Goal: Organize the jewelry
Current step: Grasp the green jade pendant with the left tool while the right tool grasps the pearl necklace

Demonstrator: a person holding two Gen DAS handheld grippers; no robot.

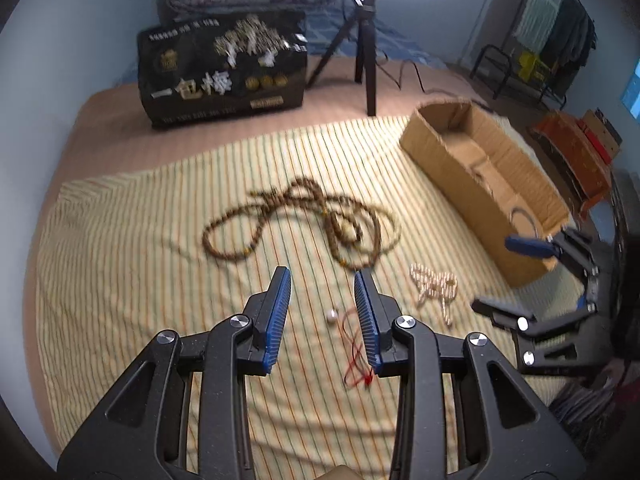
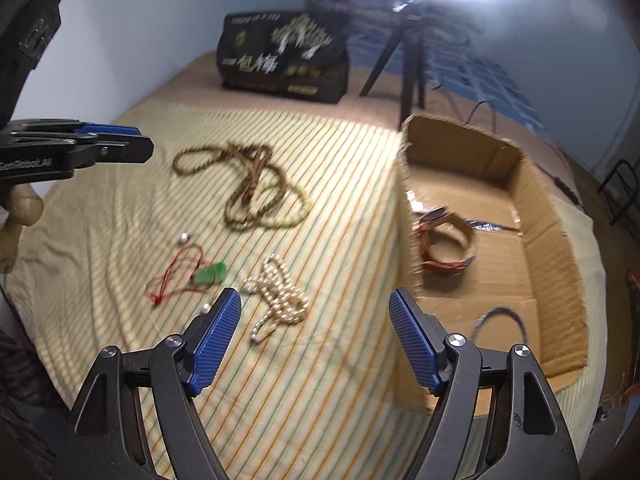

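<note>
A striped cloth carries brown beads, pearls, red cord and cardboard box.

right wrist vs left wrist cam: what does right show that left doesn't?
Right only: the green pendant on the red cord, a brown bracelet on the box floor, a second pearl bead.
Left only: the clothes rack and red boxes off to the side.
Both: brown bead necklace, pearl strand, red cord, cardboard box, grey ring inside it, black bag, tripod. Both grippers open, empty.
</note>
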